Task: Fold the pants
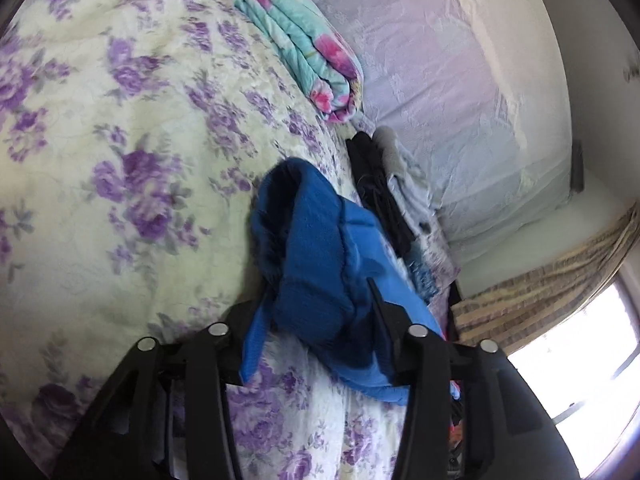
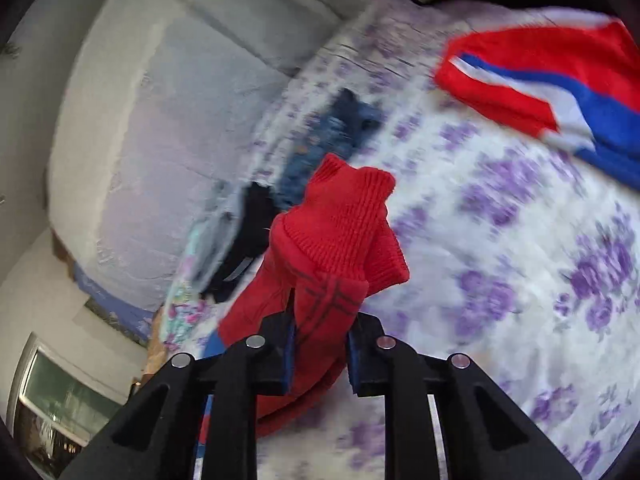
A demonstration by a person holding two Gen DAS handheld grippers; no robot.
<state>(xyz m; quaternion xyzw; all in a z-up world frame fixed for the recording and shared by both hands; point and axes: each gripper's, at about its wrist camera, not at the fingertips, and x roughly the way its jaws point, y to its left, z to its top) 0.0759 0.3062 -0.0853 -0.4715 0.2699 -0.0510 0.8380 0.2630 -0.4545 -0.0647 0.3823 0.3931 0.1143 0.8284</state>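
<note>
Above the bed (image 2: 500, 240): both tongs (image 1: 320, 300) (image 2: 322, 320) clamped on pants (image 2: 340, 224); keep cuffs level, lower evenly.

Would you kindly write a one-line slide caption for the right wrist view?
Right claw shut on red ribbed pants cuff above purple-flowered bedspread.

Bedspread (image 1: 120, 128): cream ground, purple rose print with grey-green leaves.
Pants, left view (image 1: 320, 264): solid blue, ribbed knit cuff in darker blue.
Pants, right view (image 2: 340, 232): red, ribbed red cuff, thin dark web-like lines near the jaws.
Pants, far part (image 2: 560, 92): red with white and blue stripes.
Folded blanket (image 1: 296, 40): aqua with pink flowers.
Pillow (image 1: 440, 80): pale lilac, tone-on-tone pattern.
Clothes pile (image 1: 380, 184): black and grey.
Curtain (image 1: 540, 292): beige-brown stripes.
Grippers (image 1: 320, 312): black.
</note>
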